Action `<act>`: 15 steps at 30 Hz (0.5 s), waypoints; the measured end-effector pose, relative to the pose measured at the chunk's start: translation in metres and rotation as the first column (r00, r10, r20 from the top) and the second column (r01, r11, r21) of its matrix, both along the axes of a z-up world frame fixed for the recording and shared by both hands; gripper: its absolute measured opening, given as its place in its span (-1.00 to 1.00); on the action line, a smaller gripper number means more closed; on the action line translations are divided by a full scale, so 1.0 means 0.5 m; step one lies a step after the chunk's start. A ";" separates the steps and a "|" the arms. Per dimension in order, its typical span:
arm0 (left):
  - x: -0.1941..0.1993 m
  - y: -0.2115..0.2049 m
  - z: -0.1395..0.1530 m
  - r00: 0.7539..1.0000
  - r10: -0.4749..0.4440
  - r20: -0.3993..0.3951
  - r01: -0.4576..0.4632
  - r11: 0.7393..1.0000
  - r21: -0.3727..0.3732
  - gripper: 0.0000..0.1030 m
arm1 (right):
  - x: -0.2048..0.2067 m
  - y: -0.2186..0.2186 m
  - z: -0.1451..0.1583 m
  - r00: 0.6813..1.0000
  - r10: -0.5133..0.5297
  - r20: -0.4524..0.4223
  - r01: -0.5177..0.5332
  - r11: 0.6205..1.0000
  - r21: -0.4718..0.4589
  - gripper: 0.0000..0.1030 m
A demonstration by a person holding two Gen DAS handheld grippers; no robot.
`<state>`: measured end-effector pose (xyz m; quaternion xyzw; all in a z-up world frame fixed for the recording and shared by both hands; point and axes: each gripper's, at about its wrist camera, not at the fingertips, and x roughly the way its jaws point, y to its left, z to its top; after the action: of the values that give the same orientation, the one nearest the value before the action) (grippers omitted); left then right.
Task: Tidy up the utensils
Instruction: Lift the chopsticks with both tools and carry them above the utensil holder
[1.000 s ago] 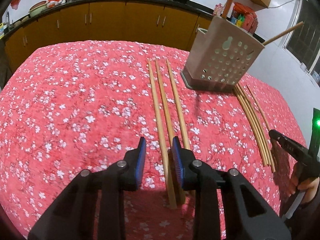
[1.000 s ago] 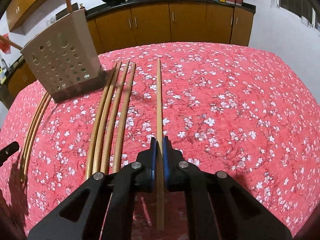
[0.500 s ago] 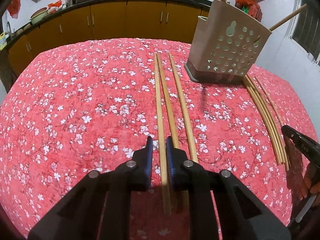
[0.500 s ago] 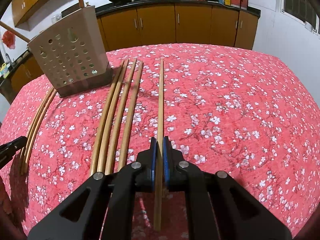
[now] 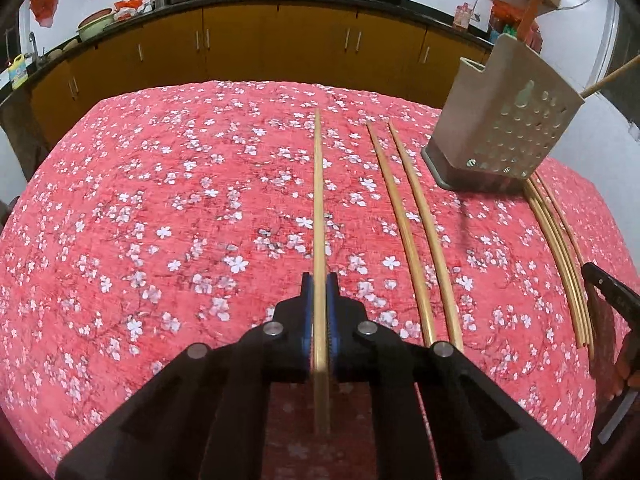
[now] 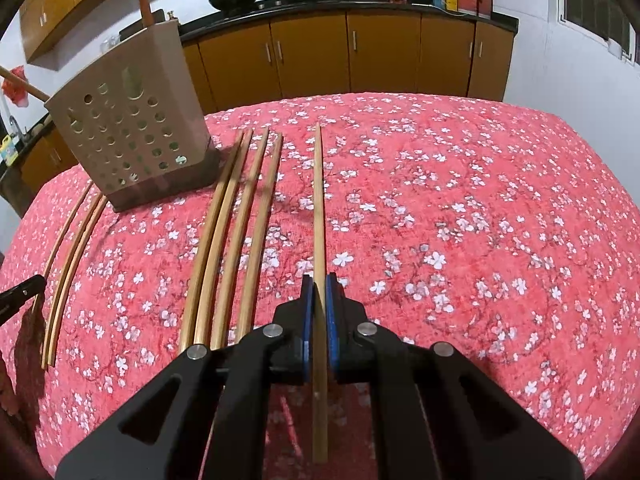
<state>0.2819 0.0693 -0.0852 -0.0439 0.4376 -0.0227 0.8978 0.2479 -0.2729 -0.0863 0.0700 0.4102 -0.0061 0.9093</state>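
My left gripper (image 5: 319, 284) is shut on a long wooden chopstick (image 5: 318, 200) that points away over the red floral tablecloth. Two more chopsticks (image 5: 416, 240) lie to its right, near a beige perforated utensil holder (image 5: 504, 136). My right gripper (image 6: 318, 286) is shut on another chopstick (image 6: 318, 200). Several chopsticks (image 6: 236, 232) lie to its left beside the same holder (image 6: 128, 132), which has a stick standing in it.
A bundle of thin chopsticks (image 5: 560, 252) lies right of the holder; it also shows in the right wrist view (image 6: 68, 264). Brown kitchen cabinets (image 5: 280, 48) with pans on the counter run behind the table (image 5: 160, 200).
My left gripper closed on one of the three chopsticks and moved it left, apart from the other two. My right gripper has kept its chopstick and shifted only slightly.
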 end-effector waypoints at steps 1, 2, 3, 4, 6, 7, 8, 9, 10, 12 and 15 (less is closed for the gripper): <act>-0.001 -0.002 -0.002 1.000 0.000 0.007 0.000 1.000 0.008 -0.84 | 0.002 -0.001 0.000 1.000 0.000 0.000 0.000 1.000 0.006 -0.86; -0.002 -0.006 -0.003 1.000 0.002 0.017 -0.002 1.000 0.018 -0.83 | 0.001 -0.002 0.000 1.000 0.000 0.000 0.000 1.000 0.008 -0.86; -0.004 -0.009 -0.003 1.000 0.002 0.022 -0.002 1.000 0.023 -0.82 | 0.002 -0.001 0.001 1.000 0.000 0.000 0.000 1.000 0.009 -0.85; -0.005 -0.013 -0.004 1.000 0.001 0.023 -0.002 1.000 0.023 -0.81 | 0.003 -0.001 0.001 1.000 0.000 -0.001 0.000 1.000 0.007 -0.86; -0.005 -0.008 -0.004 1.000 0.001 0.024 -0.001 1.000 0.002 -0.81 | 0.000 0.000 0.002 1.000 0.004 -0.007 -0.004 1.000 0.004 -0.85; -0.014 -0.005 -0.004 1.000 0.001 0.024 -0.001 1.000 -0.004 -0.81 | -0.003 0.001 0.003 1.000 0.006 -0.007 -0.006 1.000 0.001 -0.85; -0.015 -0.004 -0.004 1.000 -0.002 0.023 0.002 1.000 -0.007 -0.81 | -0.008 0.003 0.002 1.000 0.008 -0.007 -0.008 1.000 -0.002 -0.85; -0.020 -0.007 -0.004 1.000 -0.004 0.024 0.005 1.000 -0.005 -0.81 | -0.012 0.003 0.002 1.000 0.011 -0.006 -0.011 1.000 -0.002 -0.85; -0.024 -0.006 -0.004 1.000 -0.007 0.024 0.007 1.000 -0.003 -0.81 | -0.017 0.002 0.001 1.000 0.011 -0.006 -0.011 1.000 0.000 -0.85; -0.032 -0.002 -0.004 1.000 -0.011 0.024 0.011 1.000 -0.003 -0.81 | -0.021 -0.002 0.001 1.000 0.009 -0.005 -0.009 1.000 0.011 -0.85; -0.046 0.006 -0.003 1.000 -0.011 0.025 0.011 1.000 -0.008 -0.81 | -0.023 0.001 0.001 1.000 0.009 -0.006 -0.009 1.000 0.001 -0.85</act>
<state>0.2590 0.0725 -0.0869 -0.0448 0.4266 -0.0298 0.9029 0.2364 -0.2722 -0.0857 0.0685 0.4132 -0.0020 0.9081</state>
